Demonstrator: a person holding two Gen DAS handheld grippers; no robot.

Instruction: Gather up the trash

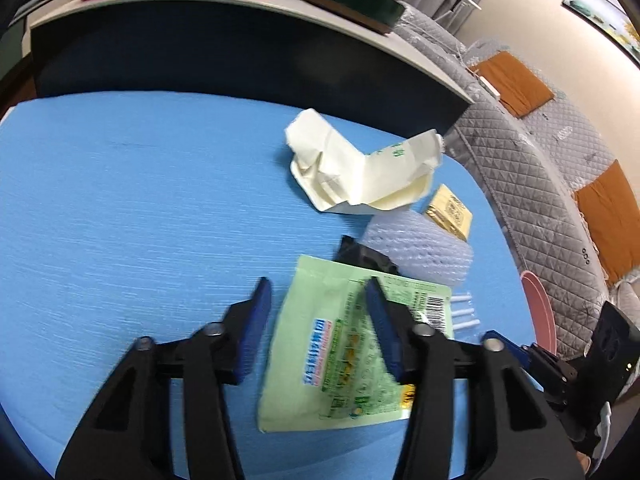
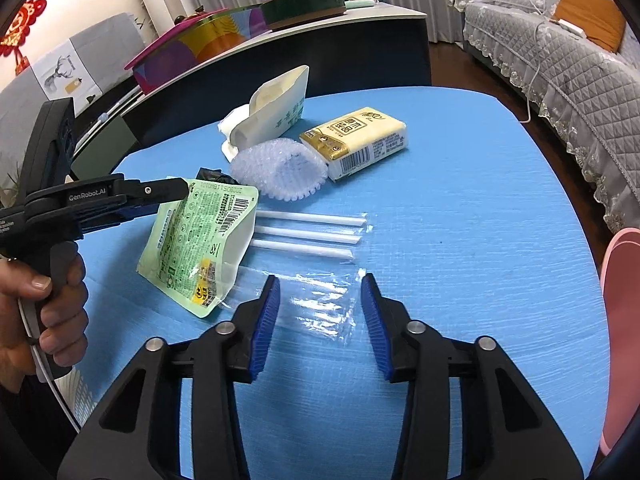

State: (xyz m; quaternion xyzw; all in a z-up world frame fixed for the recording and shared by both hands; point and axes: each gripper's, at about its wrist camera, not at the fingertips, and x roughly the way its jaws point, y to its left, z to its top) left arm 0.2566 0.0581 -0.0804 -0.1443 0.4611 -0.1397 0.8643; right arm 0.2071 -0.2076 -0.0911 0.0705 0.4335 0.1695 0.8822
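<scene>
Right gripper [image 2: 320, 312] black with blue-padded fingers [image 2: 264, 324], jaws spread wide, hovering over a clear crinkled plastic wrapper [image 2: 320, 304] on the blue table [image 2: 480, 220]. Left gripper [image 2: 176, 192] comes in from the left, held by a hand [image 2: 52, 300], tip at the top edge of a pale green printed pouch [image 2: 196, 248] that looks lifted, jaw state unclear. Behind: three white straws [image 2: 308, 234], clear bubble-wrap piece [image 2: 280, 170], yellow tissue pack [image 2: 356, 142], cream paper bag [image 2: 272, 116]; pink bin [image 2: 620, 320] at right edge.

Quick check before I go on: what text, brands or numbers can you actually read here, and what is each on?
"GenRobot.AI": left gripper body.
Green pouch: barcode and print, too small to read.
Yellow tissue pack: Chinese characters and barcode, not legible.
Cream paper bag: green characters, unreadable.
Right gripper: no text.
</scene>
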